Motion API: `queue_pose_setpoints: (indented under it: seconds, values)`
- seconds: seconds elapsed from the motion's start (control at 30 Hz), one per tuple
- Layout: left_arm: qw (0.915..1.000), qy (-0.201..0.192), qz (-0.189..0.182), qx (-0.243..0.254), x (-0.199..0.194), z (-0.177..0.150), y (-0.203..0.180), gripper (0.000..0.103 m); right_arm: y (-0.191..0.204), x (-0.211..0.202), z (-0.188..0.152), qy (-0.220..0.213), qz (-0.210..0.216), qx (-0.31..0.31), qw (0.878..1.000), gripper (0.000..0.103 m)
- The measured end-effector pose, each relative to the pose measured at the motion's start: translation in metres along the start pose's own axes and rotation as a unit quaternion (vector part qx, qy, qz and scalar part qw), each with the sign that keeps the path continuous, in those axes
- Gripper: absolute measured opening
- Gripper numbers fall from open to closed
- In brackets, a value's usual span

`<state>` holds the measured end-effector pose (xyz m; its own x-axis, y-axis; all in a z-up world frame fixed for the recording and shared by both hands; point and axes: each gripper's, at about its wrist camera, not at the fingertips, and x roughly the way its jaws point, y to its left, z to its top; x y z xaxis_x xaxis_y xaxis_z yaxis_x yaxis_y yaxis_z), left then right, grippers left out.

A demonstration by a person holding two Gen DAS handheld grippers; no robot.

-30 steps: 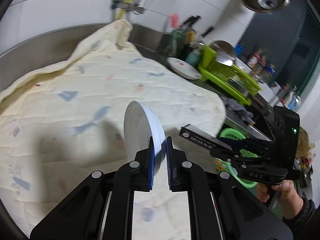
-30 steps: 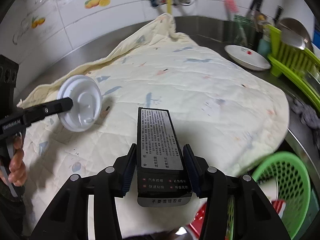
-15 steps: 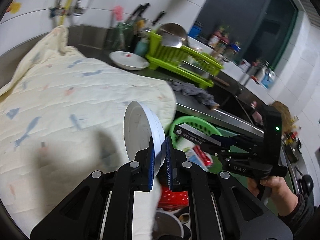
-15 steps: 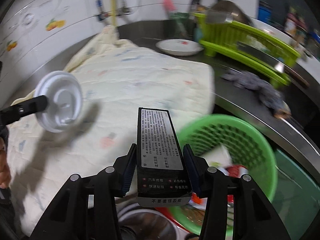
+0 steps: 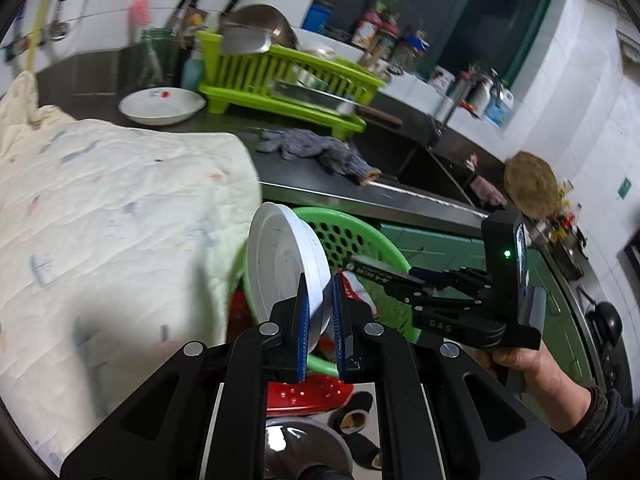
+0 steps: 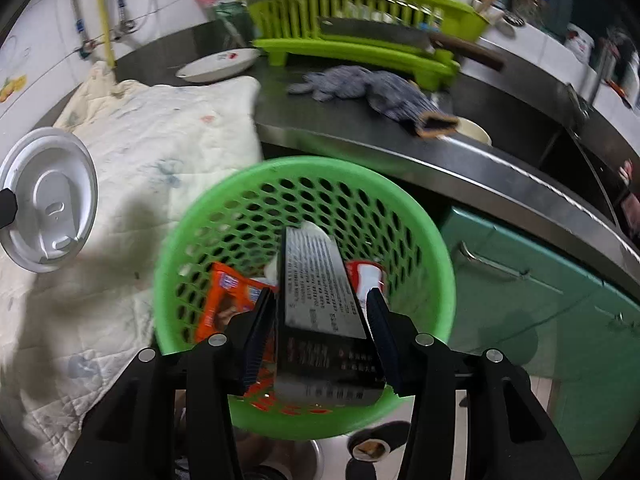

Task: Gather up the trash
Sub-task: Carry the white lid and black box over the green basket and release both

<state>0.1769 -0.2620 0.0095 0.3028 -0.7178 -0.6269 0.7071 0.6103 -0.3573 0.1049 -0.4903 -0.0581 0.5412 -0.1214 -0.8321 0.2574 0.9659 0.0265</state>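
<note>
My left gripper (image 5: 319, 308) is shut on the rim of a white plastic cup lid (image 5: 276, 264), which stands on edge beside the near rim of a green mesh basket (image 5: 362, 228). The lid (image 6: 48, 200) also shows at the left edge of the right wrist view, over the cloth. My right gripper (image 6: 321, 294) is shut on a black box with printed text (image 6: 316, 272), held over the open mouth of the basket (image 6: 436, 248). An orange wrapper (image 6: 224, 300) and a red-and-white packet (image 6: 366, 276) lie inside the basket. A hand (image 5: 520, 364) holds the right gripper.
A cream quilted cloth (image 5: 100, 208) covers the steel counter on the left. Behind it are a white dish (image 5: 162, 106), a lime dish rack (image 5: 280, 80) with a cleaver, and a grey rag (image 6: 360, 84). Green cabinet doors (image 6: 540, 280) stand right of the basket.
Both grippers swung right, from above the cloth to the green basket. The black box now hangs over the basket's mouth, and the lid has come to its rim. Both grips are unchanged.
</note>
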Motion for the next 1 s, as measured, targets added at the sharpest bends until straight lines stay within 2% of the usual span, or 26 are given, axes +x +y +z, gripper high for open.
queue_pose_setpoints:
  seconds: [0.33,0.53,0.8,0.87,0.93,1.0]
  values:
    - [0.9989,0.037,-0.007,0.029,0.065,0.012,-0.026,0.009,-0.025,-0.001,-0.011,-0.001,0.000,0.032,0.999,0.055]
    - [0.9975,0.066,-0.002,0.023,0.105,0.013,-0.027,0.009,-0.029,0.000,-0.019,0.001,0.002,0.028,1.000,0.063]
    - [0.9962,0.084,0.013,0.020,0.126,0.008,-0.025,0.010,-0.033,-0.004,-0.027,-0.003,0.004,0.035,0.999,0.065]
    - [0.9960,0.085,0.018,0.019,0.127,0.007,-0.024,0.012,-0.032,-0.006,-0.028,-0.004,0.002,0.035,0.999,0.067]
    - [0.9957,0.090,0.018,0.013,0.129,0.007,-0.022,0.018,-0.030,-0.008,-0.030,-0.007,-0.001,0.033,0.999,0.069]
    - [0.9960,0.088,0.017,0.004,0.128,0.005,-0.018,0.030,-0.026,-0.012,-0.032,-0.012,-0.002,0.030,0.999,0.070]
